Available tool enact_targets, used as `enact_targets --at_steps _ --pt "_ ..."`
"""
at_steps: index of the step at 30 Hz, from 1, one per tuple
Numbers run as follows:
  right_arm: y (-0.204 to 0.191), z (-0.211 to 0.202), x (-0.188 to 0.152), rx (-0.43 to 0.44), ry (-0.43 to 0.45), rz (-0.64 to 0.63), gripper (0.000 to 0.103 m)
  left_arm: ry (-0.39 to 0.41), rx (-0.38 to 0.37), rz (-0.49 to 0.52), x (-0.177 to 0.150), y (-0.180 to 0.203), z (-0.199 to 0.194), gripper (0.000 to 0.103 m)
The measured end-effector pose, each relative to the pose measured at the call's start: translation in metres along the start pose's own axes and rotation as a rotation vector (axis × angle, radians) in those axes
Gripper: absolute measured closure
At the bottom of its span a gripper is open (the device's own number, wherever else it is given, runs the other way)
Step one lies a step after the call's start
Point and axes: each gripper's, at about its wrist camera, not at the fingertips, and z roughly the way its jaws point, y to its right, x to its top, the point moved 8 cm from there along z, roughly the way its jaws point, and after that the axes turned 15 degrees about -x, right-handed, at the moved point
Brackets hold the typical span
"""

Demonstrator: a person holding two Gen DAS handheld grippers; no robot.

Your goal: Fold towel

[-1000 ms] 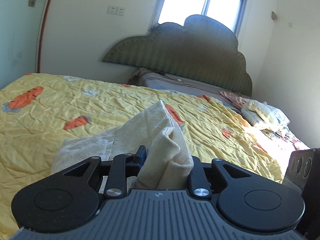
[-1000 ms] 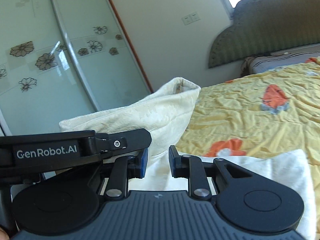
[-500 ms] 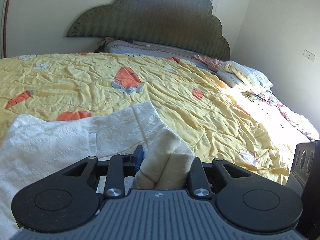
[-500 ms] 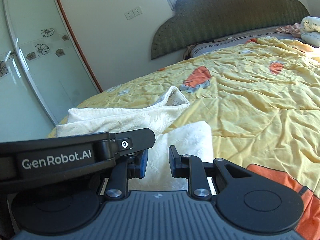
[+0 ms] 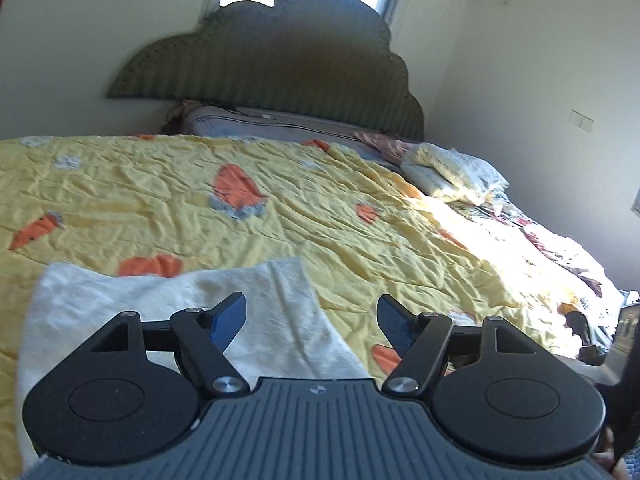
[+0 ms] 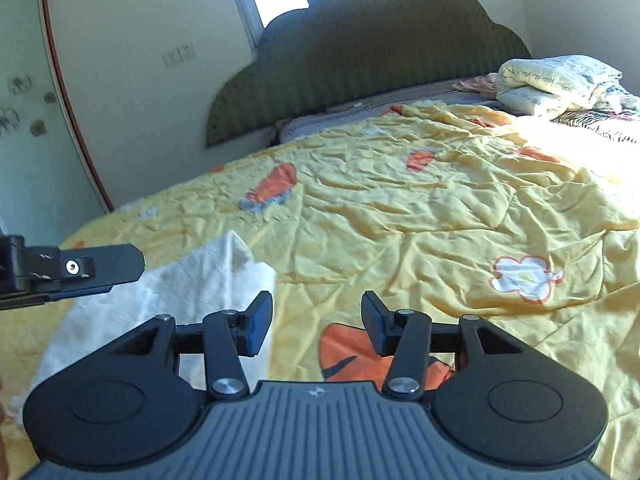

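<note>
A cream-white towel (image 5: 168, 312) lies folded and fairly flat on the yellow carrot-print bedspread (image 5: 304, 216), low and left in the left wrist view. My left gripper (image 5: 312, 322) hovers over its right edge, jaws opening, nothing between the blue pads. In the right wrist view the towel (image 6: 188, 292) lies at lower left with one corner sticking up. My right gripper (image 6: 316, 326) hangs just right of it over the bedspread (image 6: 440, 216), jaws opening and empty. The left gripper's finger (image 6: 92, 268) pokes in from the left edge.
A dark green scalloped headboard (image 5: 280, 60) stands at the far end below a window. Bundled bedding (image 5: 452, 172) and loose clothes lie along the bed's right side. A glass wardrobe door (image 6: 24, 120) is at the left, with wall sockets (image 6: 180, 54) nearby.
Both grippers let go of the towel and opened. The raised fold dropped flat onto the bed. Both views swung right, toward the headboard.
</note>
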Motion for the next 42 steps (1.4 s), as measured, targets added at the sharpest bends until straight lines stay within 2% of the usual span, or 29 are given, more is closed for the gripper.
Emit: enact_targets --at_steps 2,6,8,9,14,21,22,23,25,28,31,33,34,35,37,38,40,42 --pt "-0.016 -0.014 -0.001 0.125 -0.021 0.016 0.054 0.005 0.068 -0.009 -0.001 -0.021 -0.018 0.029" --pt "-0.046 -0.024 -0.013 0.405 -0.179 0.124 0.054 -0.018 0.156 -0.084 -0.019 -0.065 -0.05 0.029" --pt "-0.058 -0.026 -0.024 0.469 -0.248 0.131 0.054 -0.03 0.187 -0.129 -0.031 -0.084 -0.062 0.029" --pt "-0.062 -0.026 -0.032 0.465 -0.274 0.122 0.054 -0.031 0.195 -0.151 -0.037 -0.093 -0.069 0.029" --pt "-0.055 -0.017 -0.053 0.326 -0.319 0.05 0.056 -0.055 0.215 -0.193 -0.058 -0.115 -0.086 0.029" --pt "-0.046 0.01 -0.045 0.259 -0.271 0.149 0.058 -0.082 0.233 -0.169 -0.07 -0.115 -0.085 0.029" --pt "-0.047 0.013 -0.046 0.245 -0.268 0.143 0.079 -0.084 0.233 -0.166 -0.069 -0.114 -0.085 0.029" --pt "-0.047 0.013 -0.047 0.236 -0.262 0.132 0.085 -0.084 0.228 -0.164 -0.069 -0.113 -0.086 0.029" --pt "-0.046 0.006 -0.047 0.224 -0.234 0.117 0.089 -0.076 0.212 -0.165 -0.067 -0.112 -0.09 0.029" --pt "-0.038 -0.001 -0.046 0.202 -0.216 0.102 0.089 -0.087 0.216 -0.161 -0.07 -0.113 -0.089 0.028" --pt "-0.039 0.009 -0.057 0.182 -0.267 0.03 0.089 -0.116 0.23 -0.176 -0.078 -0.118 -0.084 0.029" --pt "-0.038 0.008 -0.056 0.179 -0.261 0.057 0.086 -0.105 0.242 -0.175 -0.077 -0.118 -0.088 0.029" --pt "-0.036 0.003 -0.051 0.164 -0.233 0.067 0.082 -0.09 0.25 -0.17 -0.074 -0.118 -0.093 0.029" --pt "-0.035 -0.004 -0.044 0.123 -0.181 0.062 0.072 -0.077 0.258 -0.164 -0.072 -0.118 -0.097 0.029" --pt "-0.035 -0.019 -0.029 0.0 -0.045 -0.018 0.067 -0.071 0.274 -0.166 -0.069 -0.121 -0.104 0.028" --pt "-0.038 -0.027 -0.023 -0.033 0.011 -0.07 0.067 -0.075 0.272 -0.174 -0.07 -0.122 -0.105 0.028" --pt "-0.055 -0.037 -0.019 0.037 0.04 -0.133 0.066 -0.102 0.266 -0.182 -0.075 -0.123 -0.102 0.028" --pt "-0.073 -0.034 -0.027 0.134 -0.013 -0.164 0.067 -0.153 0.285 -0.176 -0.087 -0.121 -0.095 0.028"
